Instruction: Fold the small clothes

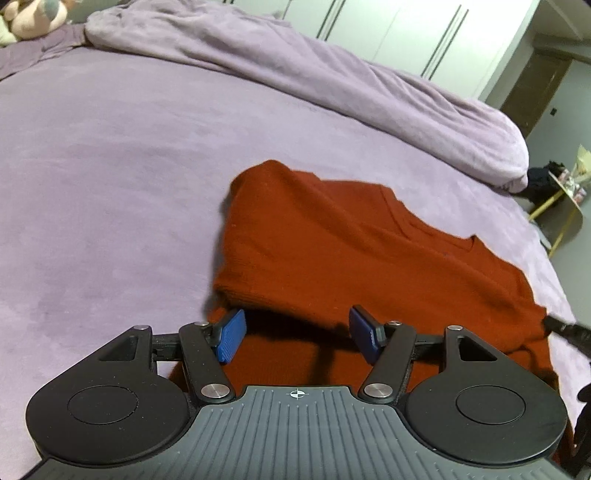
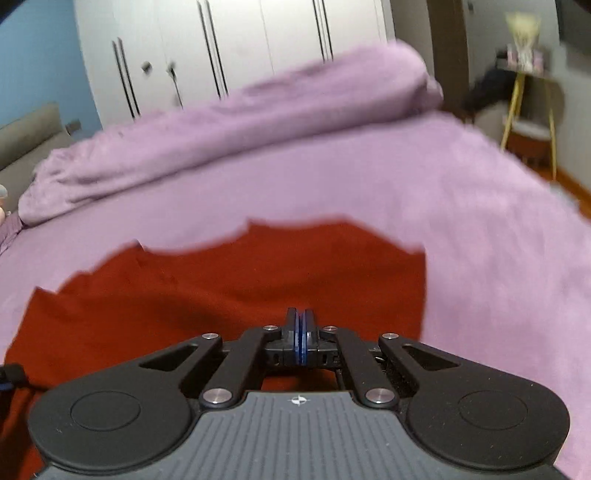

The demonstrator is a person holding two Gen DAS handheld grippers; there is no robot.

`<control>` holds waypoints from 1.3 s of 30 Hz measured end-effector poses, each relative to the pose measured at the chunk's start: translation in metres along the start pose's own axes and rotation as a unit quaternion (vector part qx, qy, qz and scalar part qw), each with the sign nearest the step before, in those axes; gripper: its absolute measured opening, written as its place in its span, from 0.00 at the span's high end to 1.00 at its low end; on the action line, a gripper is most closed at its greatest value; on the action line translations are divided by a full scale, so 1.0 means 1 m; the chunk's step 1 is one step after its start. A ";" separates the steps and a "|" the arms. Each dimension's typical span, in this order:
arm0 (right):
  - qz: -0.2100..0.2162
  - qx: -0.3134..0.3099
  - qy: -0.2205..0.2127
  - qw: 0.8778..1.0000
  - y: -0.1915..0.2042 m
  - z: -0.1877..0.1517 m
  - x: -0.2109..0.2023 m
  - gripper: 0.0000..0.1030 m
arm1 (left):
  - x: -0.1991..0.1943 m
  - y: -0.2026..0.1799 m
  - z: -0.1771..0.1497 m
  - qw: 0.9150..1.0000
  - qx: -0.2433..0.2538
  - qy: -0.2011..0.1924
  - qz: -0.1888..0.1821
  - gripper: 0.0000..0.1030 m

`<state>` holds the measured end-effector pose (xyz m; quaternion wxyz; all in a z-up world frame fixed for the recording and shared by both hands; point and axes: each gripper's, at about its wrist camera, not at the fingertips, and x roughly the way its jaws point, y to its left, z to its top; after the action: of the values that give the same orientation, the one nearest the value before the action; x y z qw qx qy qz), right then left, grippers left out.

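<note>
A red sweater (image 1: 332, 251) lies on a purple bed (image 1: 110, 184); a bunched blanket (image 1: 332, 81) crosses the upper frame. The left hand-held gripper (image 1: 297, 334) stands apart and empty. The right hand-held gripper (image 2: 300, 332) is pressed together, nothing visibly between.

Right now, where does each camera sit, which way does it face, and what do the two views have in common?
Left wrist: sits on the left gripper, looking forward and down over the red garment on the purple bed; its blue fingers stand apart.
Right wrist: sits on the right gripper, facing the same garment, slightly blurred; its jaws are closed together.
Shared: garment, bed, rolled purple blanket, white wardrobe.
</note>
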<state>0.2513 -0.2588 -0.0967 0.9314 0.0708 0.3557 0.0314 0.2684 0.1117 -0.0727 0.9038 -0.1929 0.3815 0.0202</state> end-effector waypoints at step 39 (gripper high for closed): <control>-0.039 -0.075 -0.048 0.995 0.007 0.003 0.008 0.96 | -0.028 -0.022 0.014 0.999 0.048 0.003 0.010 0.27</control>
<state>0.2591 -0.2510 -0.0981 0.9506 -0.0113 0.3096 0.0184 0.2617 0.0998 -0.0370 0.9106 -0.1455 0.3868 0.0105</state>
